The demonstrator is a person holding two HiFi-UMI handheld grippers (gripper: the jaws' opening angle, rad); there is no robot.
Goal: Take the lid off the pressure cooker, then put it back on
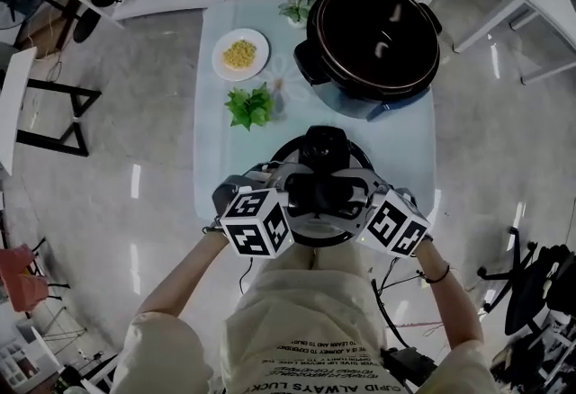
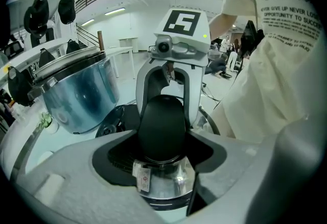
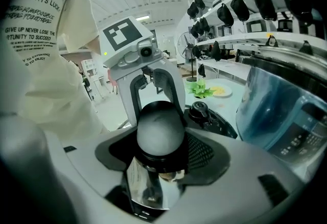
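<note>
**Both grippers clamped on the lid's handle, cooker standing open**

The left gripper has its jaws pressed against the black handle of the lid, with no gap showing. The right gripper pinches the same handle from the opposite side, so the two face each other. The lid is off the pressure cooker and sits at the near edge of the table, well apart from the open pot at the far right. In the head view the gripper bodies and marker cubes cover most of the lid. I cannot tell whether it rests on the table or hangs above it
</note>
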